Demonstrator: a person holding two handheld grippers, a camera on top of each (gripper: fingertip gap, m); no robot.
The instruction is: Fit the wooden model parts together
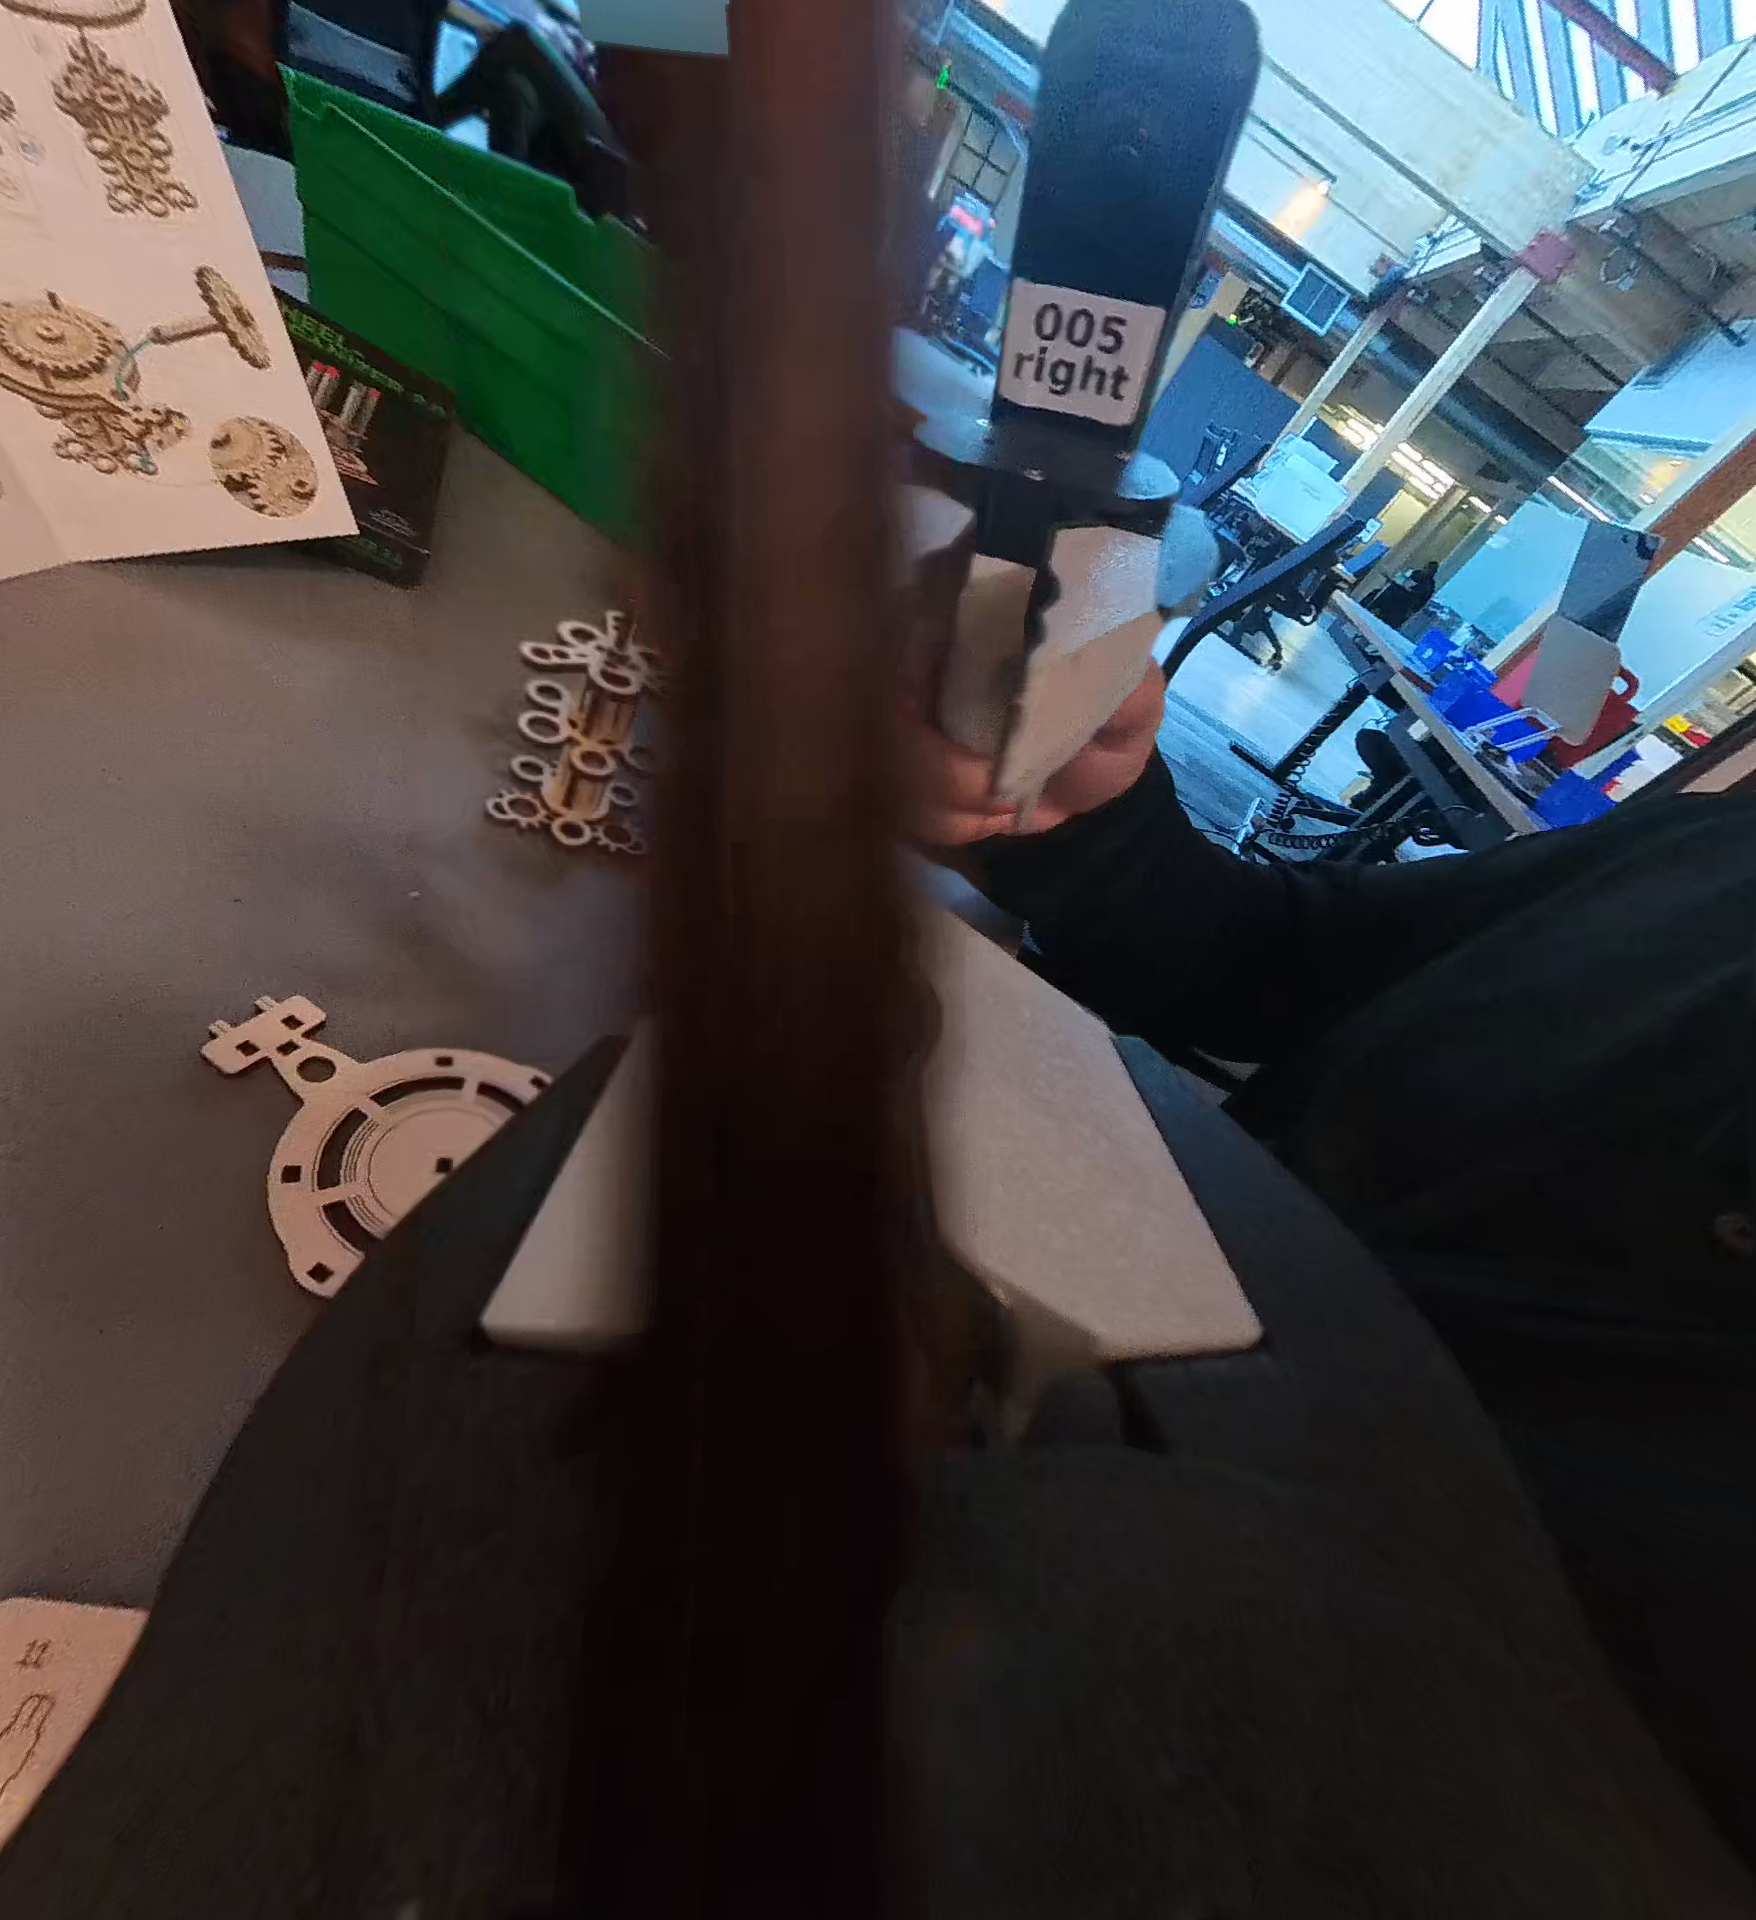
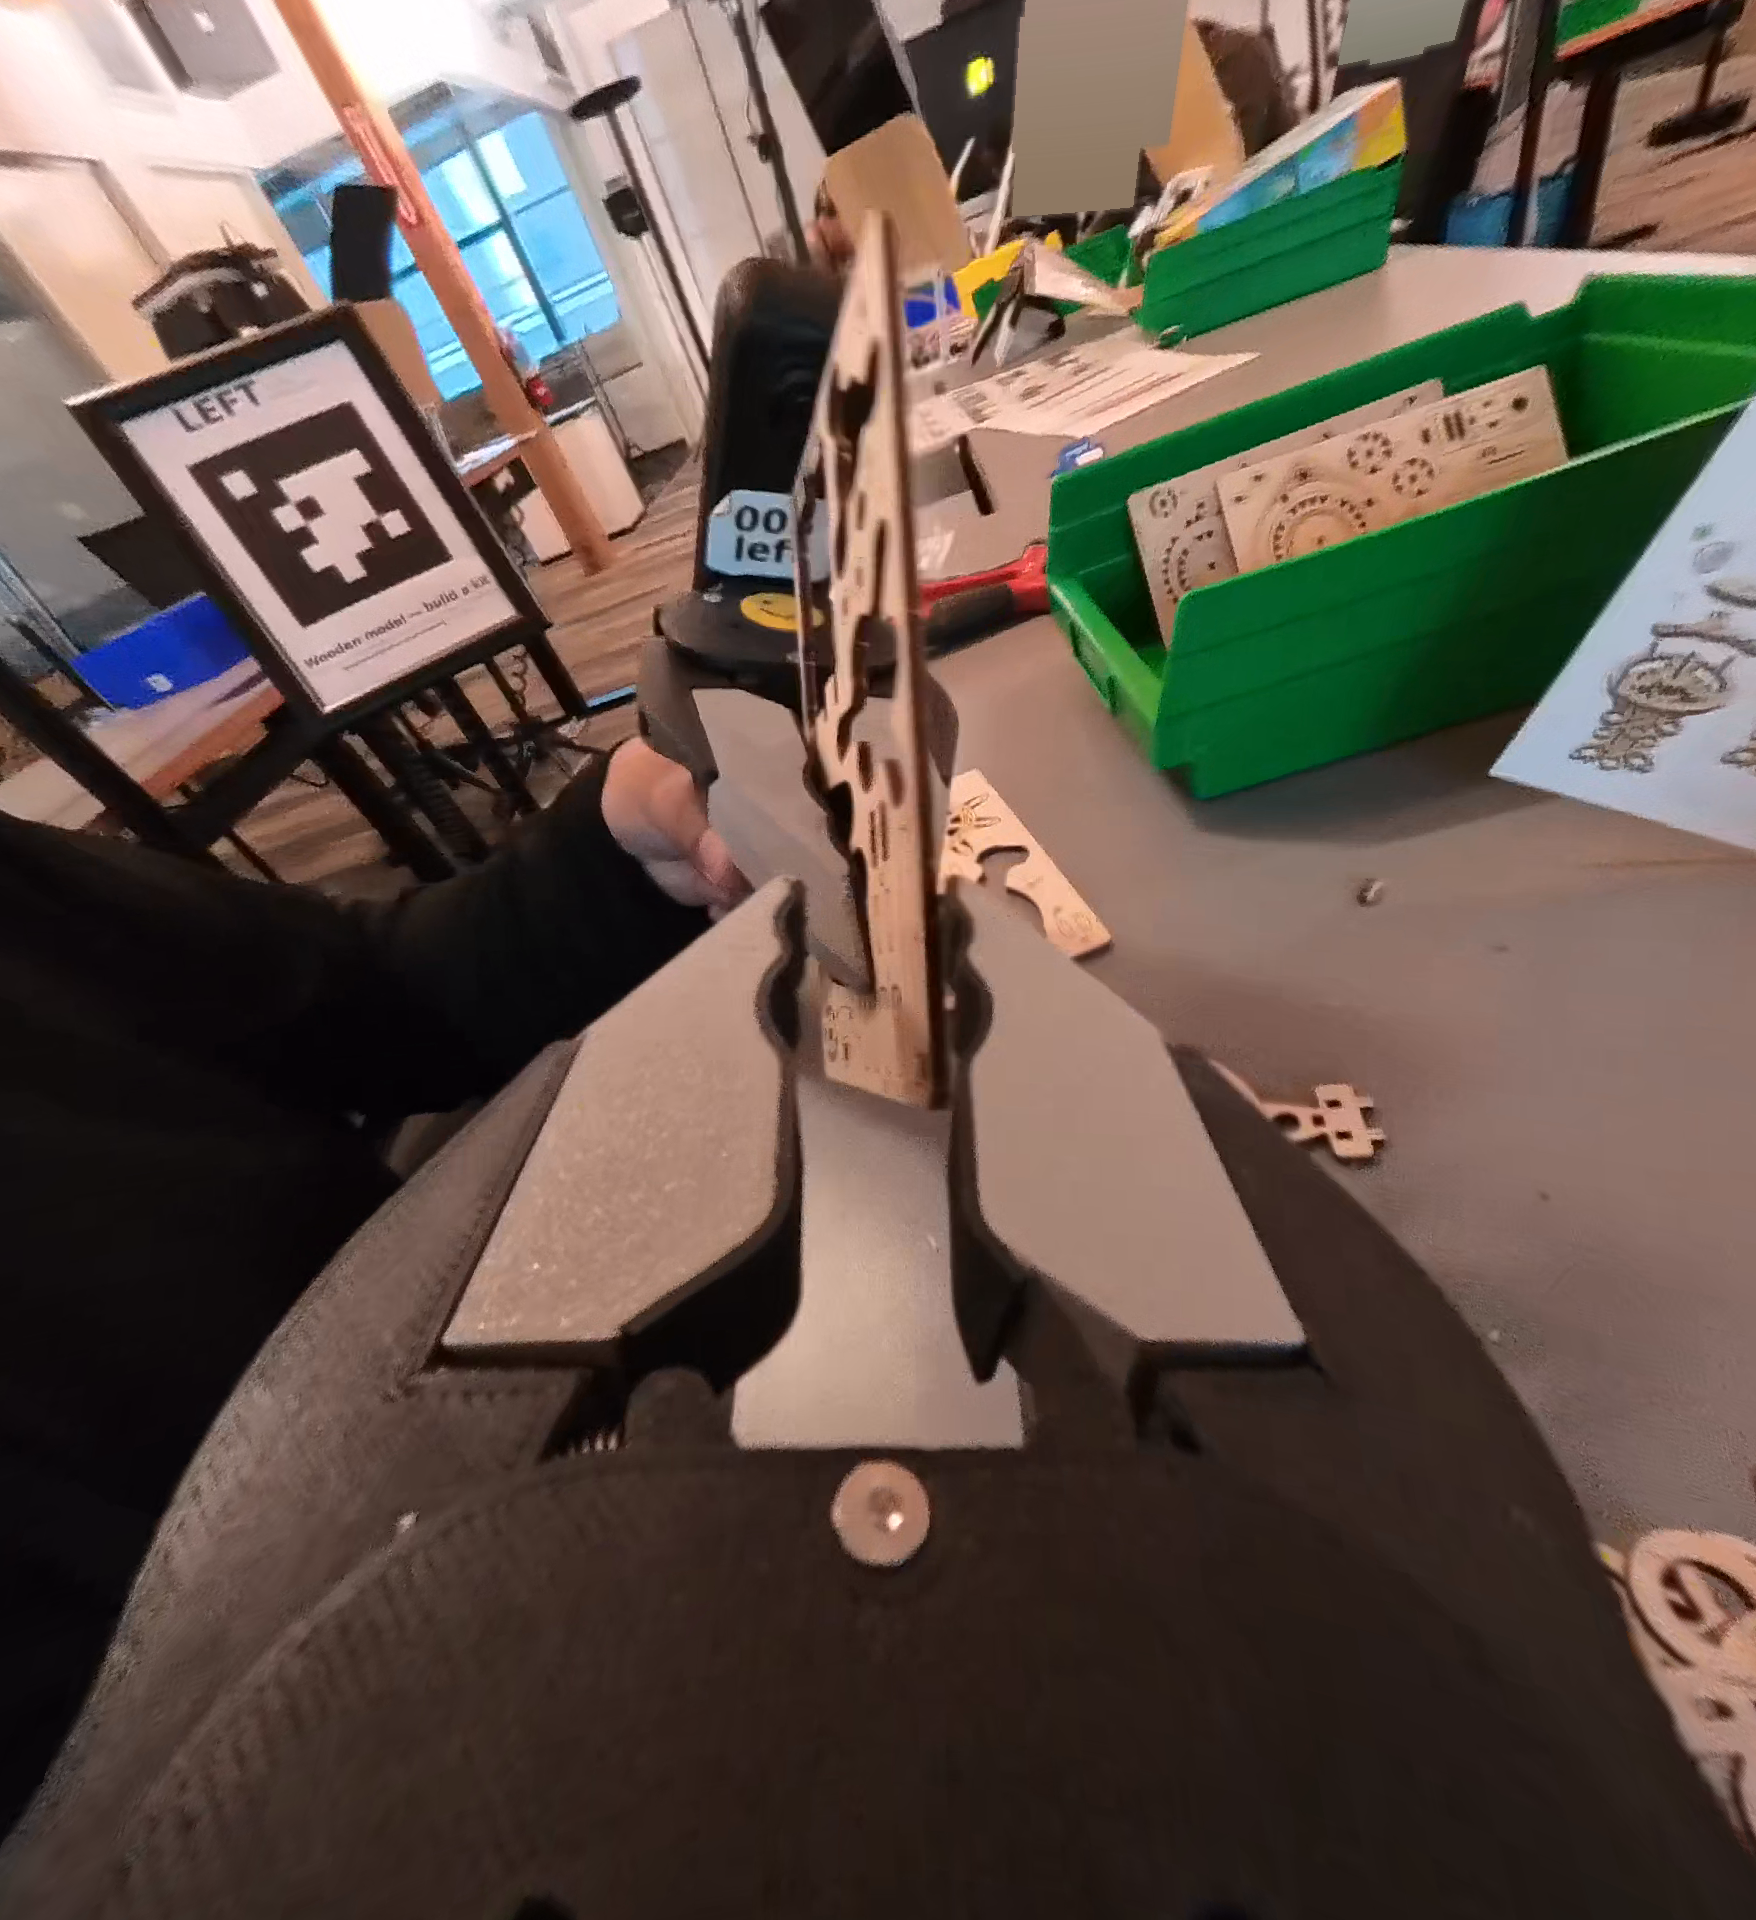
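A thin wooden parts sheet (image 2: 869, 582) with punched-out holes stands upright on edge above the grey table (image 2: 1476, 1039). My right gripper (image 2: 874, 925) is closed on its near lower corner. My left gripper (image 2: 749, 769) holds the same sheet from the far side. In the left wrist view the sheet (image 1: 791, 727) is a dark edge-on band clamped between the pads of my left gripper (image 1: 786, 997), with my right gripper (image 1: 1035, 665) beyond it. A round wooden part with a tab (image 1: 365, 1143) and a gear assembly (image 1: 583, 727) lie on the table.
A green bin (image 2: 1373, 644) with more wooden sheets (image 2: 1373, 488) stands at the right, and an instruction sheet (image 2: 1705, 623) beside it. Loose wooden pieces (image 2: 1019, 883) lie near the grippers. A dark box (image 1: 375, 457) and a sign on an easel (image 2: 313, 509) stand farther off. The grippers are tip to tip, or close to it.
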